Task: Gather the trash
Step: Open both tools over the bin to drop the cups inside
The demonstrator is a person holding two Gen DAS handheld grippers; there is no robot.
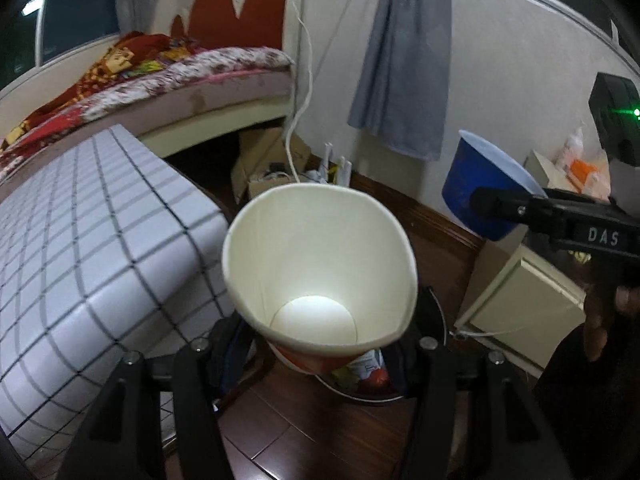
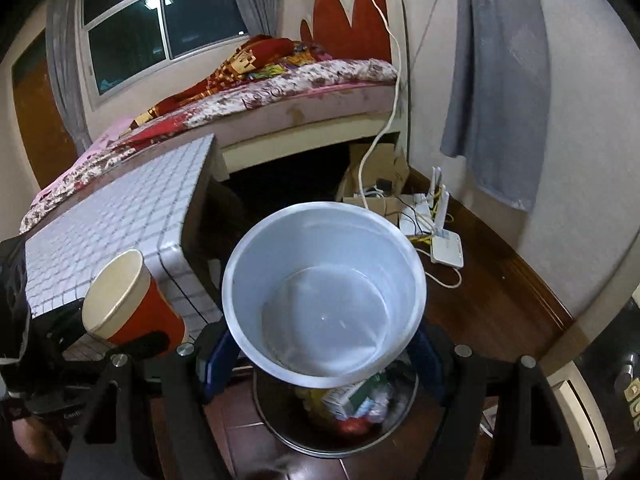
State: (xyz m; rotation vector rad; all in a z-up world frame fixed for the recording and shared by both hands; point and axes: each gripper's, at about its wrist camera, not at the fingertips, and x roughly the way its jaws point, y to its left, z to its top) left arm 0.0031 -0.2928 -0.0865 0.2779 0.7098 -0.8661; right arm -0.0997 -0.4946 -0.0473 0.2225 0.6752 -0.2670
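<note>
My left gripper [image 1: 320,354] is shut on a red paper cup [image 1: 320,272] with a white empty inside, squeezed a little out of round. The cup also shows in the right wrist view [image 2: 132,300], at the left. My right gripper [image 2: 322,344] is shut on a blue paper bowl [image 2: 324,292] with a pale empty inside; the bowl shows in the left wrist view [image 1: 480,188], at the right. Both are held above a round metal trash bin [image 2: 304,444] on the floor, which holds cartons and wrappers. The bin rim also shows under the cup [image 1: 360,396].
A table with a white tiled top [image 1: 88,248] stands to the left, with a bed [image 2: 280,92] behind it. Cardboard boxes [image 2: 380,168], a white router [image 2: 446,248] and cables lie by the wall. A cream cabinet [image 1: 524,308] stands at the right on the wooden floor.
</note>
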